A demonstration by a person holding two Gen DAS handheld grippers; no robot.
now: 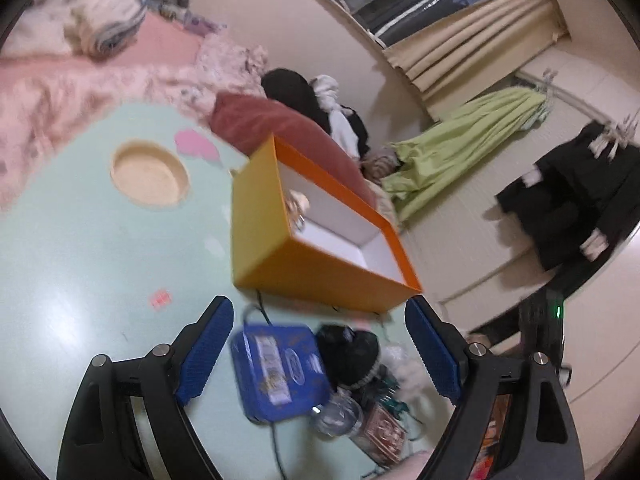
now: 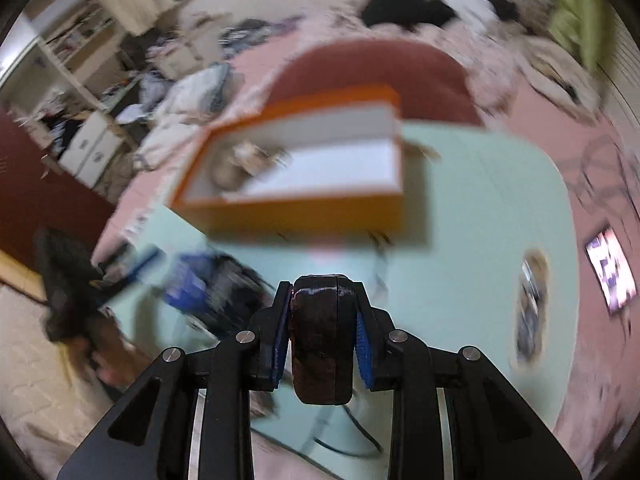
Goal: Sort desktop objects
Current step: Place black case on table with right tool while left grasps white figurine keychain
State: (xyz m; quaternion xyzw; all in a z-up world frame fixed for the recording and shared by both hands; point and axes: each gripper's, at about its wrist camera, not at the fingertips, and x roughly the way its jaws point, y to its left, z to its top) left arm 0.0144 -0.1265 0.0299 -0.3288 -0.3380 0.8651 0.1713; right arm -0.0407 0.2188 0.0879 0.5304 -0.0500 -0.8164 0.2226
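An open orange box (image 1: 304, 268) with a white inside stands on the pale green table (image 1: 80, 280); small beige items (image 1: 298, 204) lie in one end. My left gripper (image 1: 318, 304) hangs open over a blue tin (image 1: 280, 368) and a black bundle (image 1: 348, 352), holding nothing. In the right wrist view, my right gripper (image 2: 322, 292) is shut on a dark, glossy rounded object (image 2: 322, 344), held above the table (image 2: 480, 220) in front of the orange box (image 2: 304, 210). The picture is blurred there.
A round wooden dish (image 1: 149, 176) and pink paper notes (image 1: 196, 146) lie far left. A clear jar (image 1: 336, 416), a copper patterned box (image 1: 384, 432) and cables crowd the near right. A red cushion (image 1: 272, 124) and pink bedding lie behind the table. A blurred small object (image 2: 532, 304) lies at the right.
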